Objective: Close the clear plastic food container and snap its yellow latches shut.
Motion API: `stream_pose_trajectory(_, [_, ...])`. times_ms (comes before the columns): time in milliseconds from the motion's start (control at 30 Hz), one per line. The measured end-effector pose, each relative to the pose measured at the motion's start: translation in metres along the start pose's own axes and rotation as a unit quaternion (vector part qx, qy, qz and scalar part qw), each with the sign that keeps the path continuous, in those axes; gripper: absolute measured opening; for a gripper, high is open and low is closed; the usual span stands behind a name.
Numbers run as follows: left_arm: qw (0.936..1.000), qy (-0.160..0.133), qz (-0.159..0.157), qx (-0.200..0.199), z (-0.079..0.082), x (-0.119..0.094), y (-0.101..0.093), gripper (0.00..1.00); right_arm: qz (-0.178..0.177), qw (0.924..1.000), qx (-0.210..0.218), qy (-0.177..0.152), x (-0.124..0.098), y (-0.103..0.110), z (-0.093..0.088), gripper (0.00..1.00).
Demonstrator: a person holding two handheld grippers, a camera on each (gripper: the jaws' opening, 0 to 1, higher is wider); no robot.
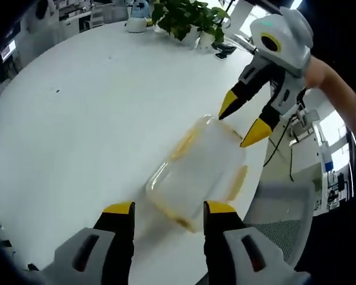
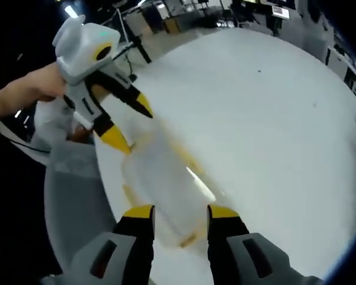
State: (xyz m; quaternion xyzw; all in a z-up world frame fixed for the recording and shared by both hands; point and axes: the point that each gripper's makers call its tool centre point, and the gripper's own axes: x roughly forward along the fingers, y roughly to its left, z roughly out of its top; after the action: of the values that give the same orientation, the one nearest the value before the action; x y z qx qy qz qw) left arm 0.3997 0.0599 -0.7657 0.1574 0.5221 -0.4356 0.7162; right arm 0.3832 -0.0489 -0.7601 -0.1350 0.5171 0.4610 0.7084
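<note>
The clear plastic container with yellow latches lies on the white round table near its edge, blurred by motion. Its lid seems to rest on top; whether the latches are snapped down is too blurred to tell. My left gripper is open, its yellow-tipped jaws on either side of the container's near end. My right gripper hangs open over the far end. In the right gripper view the container runs from my right gripper up to the left gripper.
A potted plant and a small white object stand at the table's far side. A grey mesh chair sits just past the table edge beside the container, also the chair. A person's forearm holds the right gripper.
</note>
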Motion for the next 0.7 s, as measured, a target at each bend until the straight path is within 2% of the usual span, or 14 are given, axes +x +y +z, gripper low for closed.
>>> stream_pose_trajectory(267, [0.9985,0.007,0.0,0.055,0.002,0.002,-0.011,0.47,0.003,0.9998,-0.018,0.008,0.003,0.004,0.004,0.33])
stream_pose_trajectory(333, [0.9972,0.01,0.002,0.074,0.003,0.002,-0.013,0.47,0.002,0.9995,-0.028,0.012,0.002,0.003,0.003,0.33])
stream_pose_trajectory(367, [0.9951,0.008,-0.002,0.098,0.005,0.003,-0.015,0.47,0.001,0.9993,-0.035,0.016,0.002,0.003,0.002,0.33])
stream_pose_trajectory(500, [0.9909,0.013,0.004,0.134,0.005,0.004,-0.019,0.48,0.001,0.9984,-0.053,0.021,0.0,0.004,0.0,0.33])
stream_pose_trajectory(600, [0.9904,0.011,0.013,0.137,0.009,0.007,-0.02,0.52,0.002,0.9977,-0.064,0.022,0.001,0.005,0.001,0.33])
stream_pose_trajectory(700, [0.989,0.004,0.009,0.147,0.014,0.008,-0.025,0.51,0.005,0.9967,-0.078,0.022,0.004,0.009,0.003,0.33])
